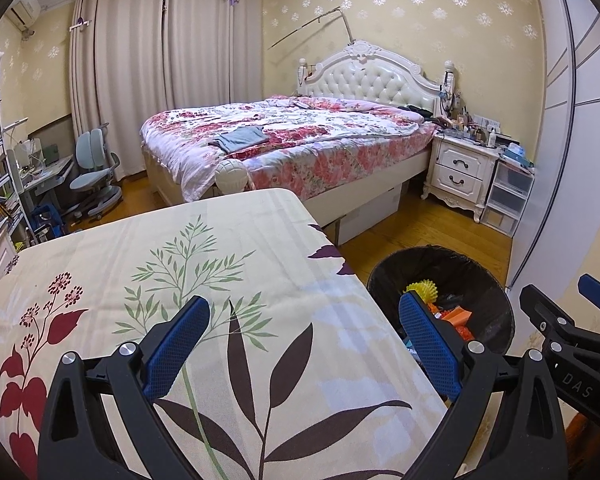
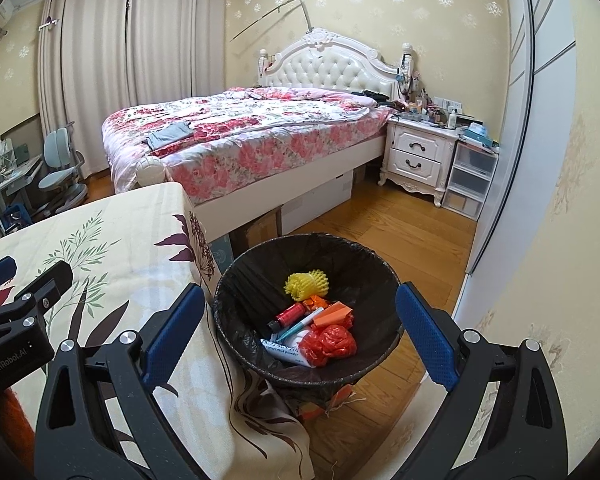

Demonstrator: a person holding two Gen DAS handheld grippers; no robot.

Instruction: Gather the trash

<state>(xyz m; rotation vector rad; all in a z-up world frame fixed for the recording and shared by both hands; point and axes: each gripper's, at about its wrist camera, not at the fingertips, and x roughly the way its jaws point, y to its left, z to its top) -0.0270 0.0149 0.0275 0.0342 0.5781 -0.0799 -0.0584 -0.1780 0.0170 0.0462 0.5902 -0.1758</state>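
Note:
A round bin with a black liner [image 2: 256, 268] stands on the floor right of the table; it also shows in the left wrist view [image 1: 384, 276]. In it lie a yellow foam net [image 2: 307, 285], a red bottle [image 2: 288, 315], a pen [image 2: 300, 326], orange scraps [image 2: 334, 312], a crumpled red bag [image 2: 328, 340] and a white packet [image 2: 282, 350]. My right gripper [image 2: 300, 320] is open and empty above the bin. My left gripper [image 1: 304, 328] is open and empty over the table's right edge. Each gripper shows in the other's view, the right one [image 1: 560, 316] and the left one [image 2: 20, 292].
The table carries a cream cloth with leaf and flower prints [image 1: 220, 248]. Behind it is a bed with a floral quilt [image 1: 292, 136], a white nightstand [image 1: 460, 168] and plastic drawers [image 1: 508, 196]. A wardrobe door [image 2: 532, 140] is on the right. A desk chair [image 1: 96, 172] stands at the left.

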